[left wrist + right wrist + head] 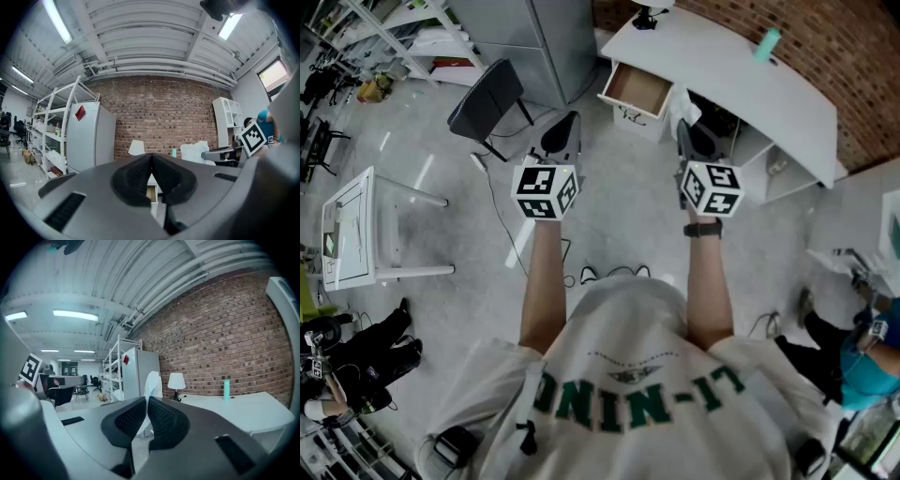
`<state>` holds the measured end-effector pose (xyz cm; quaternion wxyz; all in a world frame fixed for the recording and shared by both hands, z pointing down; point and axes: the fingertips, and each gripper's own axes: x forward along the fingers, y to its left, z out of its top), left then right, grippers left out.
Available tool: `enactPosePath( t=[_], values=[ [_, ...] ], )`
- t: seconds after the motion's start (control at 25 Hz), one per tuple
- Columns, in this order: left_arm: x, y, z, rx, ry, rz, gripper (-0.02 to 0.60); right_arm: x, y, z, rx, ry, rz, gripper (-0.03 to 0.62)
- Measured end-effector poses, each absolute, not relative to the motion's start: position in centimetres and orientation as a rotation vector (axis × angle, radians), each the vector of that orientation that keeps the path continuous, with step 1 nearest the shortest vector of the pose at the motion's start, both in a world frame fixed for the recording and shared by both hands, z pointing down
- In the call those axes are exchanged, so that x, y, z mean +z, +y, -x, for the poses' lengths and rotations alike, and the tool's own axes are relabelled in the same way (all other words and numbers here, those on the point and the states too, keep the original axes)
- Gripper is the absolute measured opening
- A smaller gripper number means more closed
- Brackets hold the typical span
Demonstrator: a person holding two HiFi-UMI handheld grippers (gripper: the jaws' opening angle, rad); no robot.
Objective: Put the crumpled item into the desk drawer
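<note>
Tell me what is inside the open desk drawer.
The open white desk drawer shows only its bare tan bottom, and nothing is visible on it. Its rear, under the white desktop, is covered.

The scene holds two grippers (570,120) (682,124), one crumpled item (152,380), one white desk (741,75) with one open drawer (636,89), one teal bottle (767,45), one lamp (176,380) and one black chair (487,98).

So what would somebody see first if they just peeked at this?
Probably the right tool, pinching a crumpled white item that sticks up between its jaws. Ahead stands a long white desk against a brick wall, with its drawer open at the left end in the head view. The left tool is shut with nothing in it.
</note>
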<state>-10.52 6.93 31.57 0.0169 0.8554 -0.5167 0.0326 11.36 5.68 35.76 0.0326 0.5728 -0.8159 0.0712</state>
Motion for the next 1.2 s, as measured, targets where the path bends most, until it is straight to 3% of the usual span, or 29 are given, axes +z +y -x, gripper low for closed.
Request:
enactPosePath(
  t=[1.2],
  values=[
    [34.8,10.3,2.2,0.168,-1.611,-2.598,0.002,38.3,9.2,-14.8,0.291,-2.608,-1.611,0.015]
  ],
)
